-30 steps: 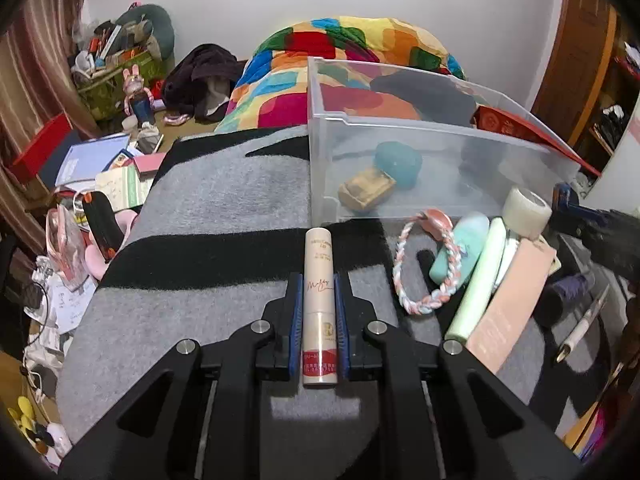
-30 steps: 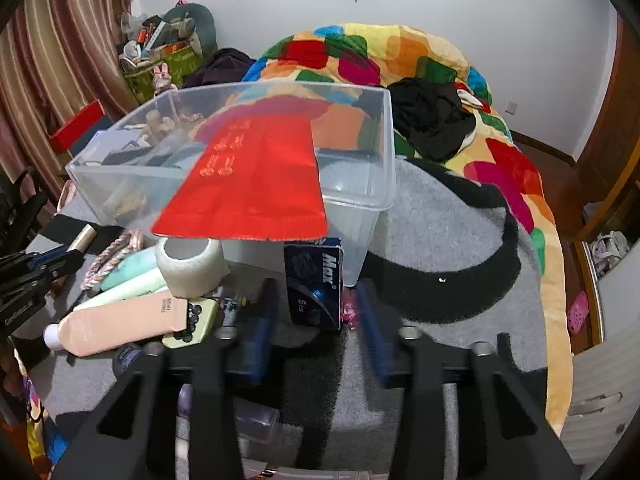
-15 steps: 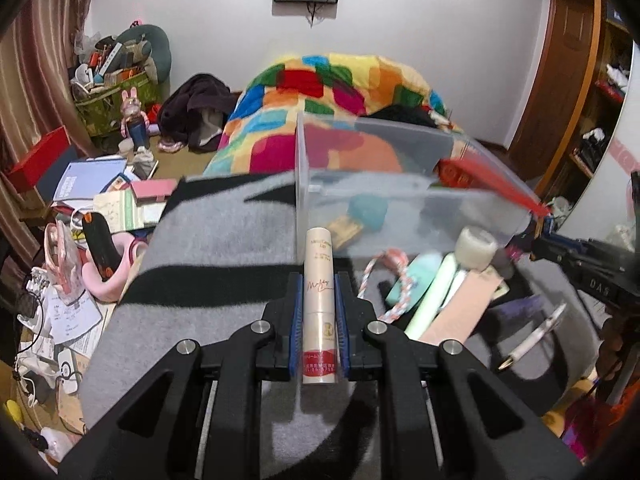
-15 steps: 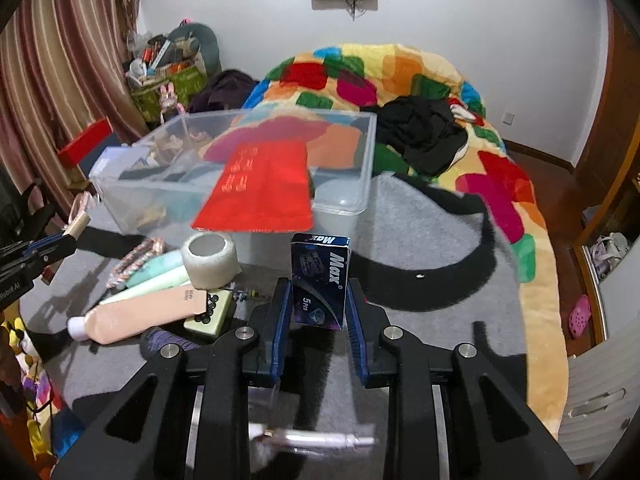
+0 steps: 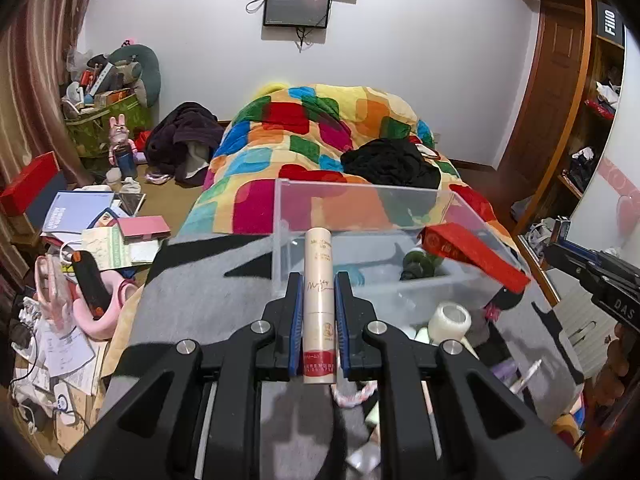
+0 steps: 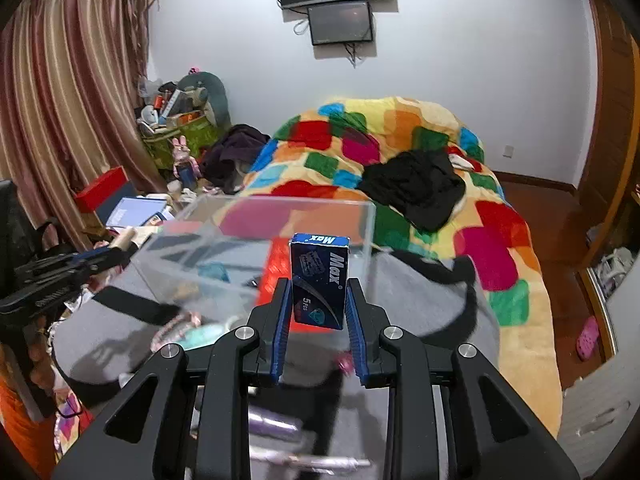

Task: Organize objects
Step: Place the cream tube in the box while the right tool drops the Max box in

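My left gripper is shut on a cream cosmetic tube with a red base, held lengthwise above the grey blanket. The tube's tip points at the near wall of a clear plastic bin. A red packet leans over the bin's right rim, and a teal item and a dark green item lie inside. My right gripper is shut on a dark blue "Max" box, held upright in front of the same clear bin. The left gripper shows at that view's left edge, the right gripper at the other view's right edge.
A tape roll, a braided rope ring, a pen and tubes lie on the grey-and-black blanket below the grippers. A multicoloured quilt with black clothes lies behind the bin. Floor clutter fills the left.
Both grippers have risen and tipped upward, so the bin and loose items sit lower in view. The right gripper has shut on the blue box and lifted it; the left has carried the tube up.
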Demonstrator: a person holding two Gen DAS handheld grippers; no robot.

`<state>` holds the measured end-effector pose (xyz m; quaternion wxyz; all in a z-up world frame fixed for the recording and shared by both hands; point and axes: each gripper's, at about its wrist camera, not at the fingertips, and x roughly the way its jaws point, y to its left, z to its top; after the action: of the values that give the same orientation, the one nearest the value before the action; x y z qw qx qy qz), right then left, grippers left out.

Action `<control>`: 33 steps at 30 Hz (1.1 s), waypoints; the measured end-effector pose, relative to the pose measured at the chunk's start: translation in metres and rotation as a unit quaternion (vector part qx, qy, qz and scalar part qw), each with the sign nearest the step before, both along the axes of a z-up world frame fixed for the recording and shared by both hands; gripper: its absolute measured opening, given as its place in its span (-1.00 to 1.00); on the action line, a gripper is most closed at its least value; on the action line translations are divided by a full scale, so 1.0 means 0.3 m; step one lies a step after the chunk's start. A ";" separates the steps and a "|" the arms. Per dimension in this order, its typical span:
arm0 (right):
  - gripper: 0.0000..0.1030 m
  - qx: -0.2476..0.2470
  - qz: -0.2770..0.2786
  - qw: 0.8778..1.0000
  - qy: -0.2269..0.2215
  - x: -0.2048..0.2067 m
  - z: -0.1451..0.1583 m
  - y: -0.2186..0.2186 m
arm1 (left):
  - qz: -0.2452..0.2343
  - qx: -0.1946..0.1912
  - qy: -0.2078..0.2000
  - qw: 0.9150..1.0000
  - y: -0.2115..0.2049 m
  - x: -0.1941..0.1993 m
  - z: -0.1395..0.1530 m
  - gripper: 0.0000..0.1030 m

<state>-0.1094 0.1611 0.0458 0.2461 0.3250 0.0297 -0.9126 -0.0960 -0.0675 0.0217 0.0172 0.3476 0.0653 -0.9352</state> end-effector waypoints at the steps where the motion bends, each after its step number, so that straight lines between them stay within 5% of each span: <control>1: -0.54 0.000 0.003 1.000 0.003 -0.008 0.009 -0.016 | -0.003 0.002 -0.003 1.000 0.000 -0.019 -0.001 -0.72; 8: -0.53 0.003 0.046 0.999 -0.015 -0.076 -0.001 -0.152 | -0.015 0.006 -0.041 0.999 0.004 -0.137 -0.046 -0.72; 19: -0.53 0.079 0.072 0.993 -0.054 -0.170 -0.123 -0.322 | -0.011 0.017 -0.092 0.996 -0.021 -0.257 -0.124 -0.72; 27: -0.52 0.088 0.085 0.990 -0.077 -0.190 -0.148 -0.351 | -0.035 0.004 -0.089 0.995 0.025 -0.239 -0.111 -0.71; 33: -0.23 0.075 0.094 0.990 -0.068 -0.156 -0.109 -0.332 | -0.043 0.009 -0.075 0.996 0.034 -0.205 -0.069 -0.70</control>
<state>-0.1563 0.0616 0.0130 0.3076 0.3995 0.1115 -0.8563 -0.1575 -0.0573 0.0011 -0.0208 0.4197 0.0569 -0.9056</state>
